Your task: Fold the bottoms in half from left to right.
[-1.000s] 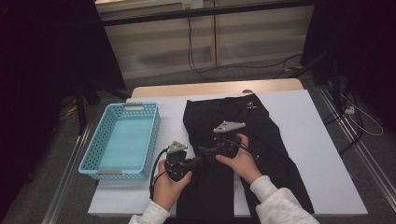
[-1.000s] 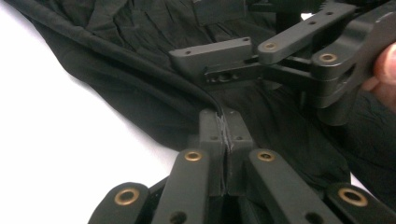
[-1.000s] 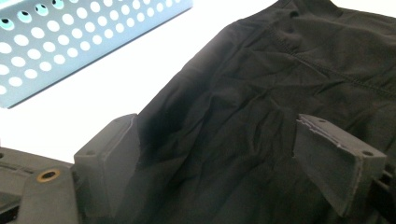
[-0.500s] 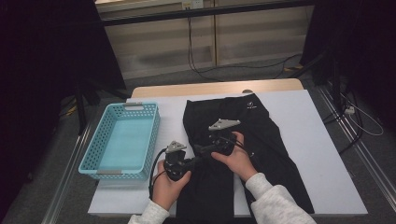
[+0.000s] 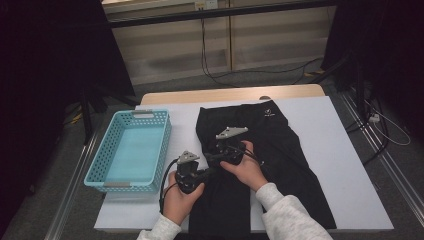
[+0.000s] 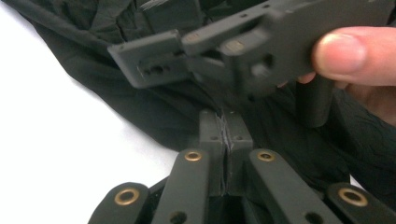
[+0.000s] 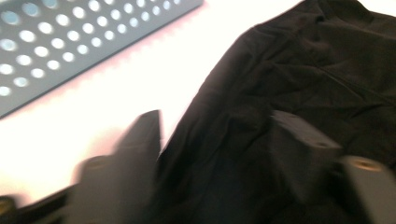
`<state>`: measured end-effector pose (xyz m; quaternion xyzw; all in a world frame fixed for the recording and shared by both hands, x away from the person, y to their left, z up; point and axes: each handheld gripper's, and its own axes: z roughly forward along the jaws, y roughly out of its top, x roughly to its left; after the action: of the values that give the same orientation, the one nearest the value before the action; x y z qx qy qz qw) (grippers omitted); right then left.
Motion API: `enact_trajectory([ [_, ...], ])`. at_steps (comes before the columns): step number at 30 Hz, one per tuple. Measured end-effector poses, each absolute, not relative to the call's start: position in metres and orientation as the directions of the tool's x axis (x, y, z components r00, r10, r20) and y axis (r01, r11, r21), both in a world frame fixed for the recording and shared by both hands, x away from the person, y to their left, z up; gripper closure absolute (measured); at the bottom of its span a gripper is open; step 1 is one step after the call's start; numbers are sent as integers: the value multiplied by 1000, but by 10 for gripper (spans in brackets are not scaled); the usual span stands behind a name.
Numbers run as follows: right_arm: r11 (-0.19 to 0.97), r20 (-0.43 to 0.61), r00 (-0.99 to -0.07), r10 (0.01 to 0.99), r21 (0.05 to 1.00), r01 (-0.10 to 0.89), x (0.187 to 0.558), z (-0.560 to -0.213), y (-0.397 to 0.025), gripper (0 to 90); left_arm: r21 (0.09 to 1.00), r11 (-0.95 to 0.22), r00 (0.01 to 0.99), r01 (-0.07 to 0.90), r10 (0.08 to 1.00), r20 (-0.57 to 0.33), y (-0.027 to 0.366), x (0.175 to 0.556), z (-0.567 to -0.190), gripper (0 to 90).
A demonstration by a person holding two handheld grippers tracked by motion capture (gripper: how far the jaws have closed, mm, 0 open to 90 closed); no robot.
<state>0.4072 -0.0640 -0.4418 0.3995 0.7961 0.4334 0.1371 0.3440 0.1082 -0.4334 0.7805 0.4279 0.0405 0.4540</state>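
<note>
White table covering bears black trousers beside a basket. My left gripper, jaws together pinching nothing, sits where it was; my right gripper, jaws wide, has advanced over the cloth, ready to grasp.

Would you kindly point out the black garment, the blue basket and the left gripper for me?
black garment [image 5: 280,145]: high view, on the bare cloth right of the hands.
blue basket [image 5: 163,140]: high view, on its right wall.
left gripper [image 6: 226,128]: left gripper view, at the seam between its closed fingertips.
</note>
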Motion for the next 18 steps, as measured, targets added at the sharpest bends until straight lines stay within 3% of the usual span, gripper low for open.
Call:
enact_trajectory([
  [4,290,162,-648,744,796,532,410,-443,-64,632,745,-221,632,629,704,-325,109,344,-433,887],
  [7,299,165,-652,740,788,538,411,-444,-63,695,749,-220,635,625,701,-324,109,344,-433,887],
  [13,315,167,-660,733,776,546,418,-448,-56,727,751,-215,633,624,704,-323,110,344,-432,887],
  [18,315,192,-667,720,766,561,422,-450,-50,865,754,-209,632,623,702,-327,111,344,-432,887],
])
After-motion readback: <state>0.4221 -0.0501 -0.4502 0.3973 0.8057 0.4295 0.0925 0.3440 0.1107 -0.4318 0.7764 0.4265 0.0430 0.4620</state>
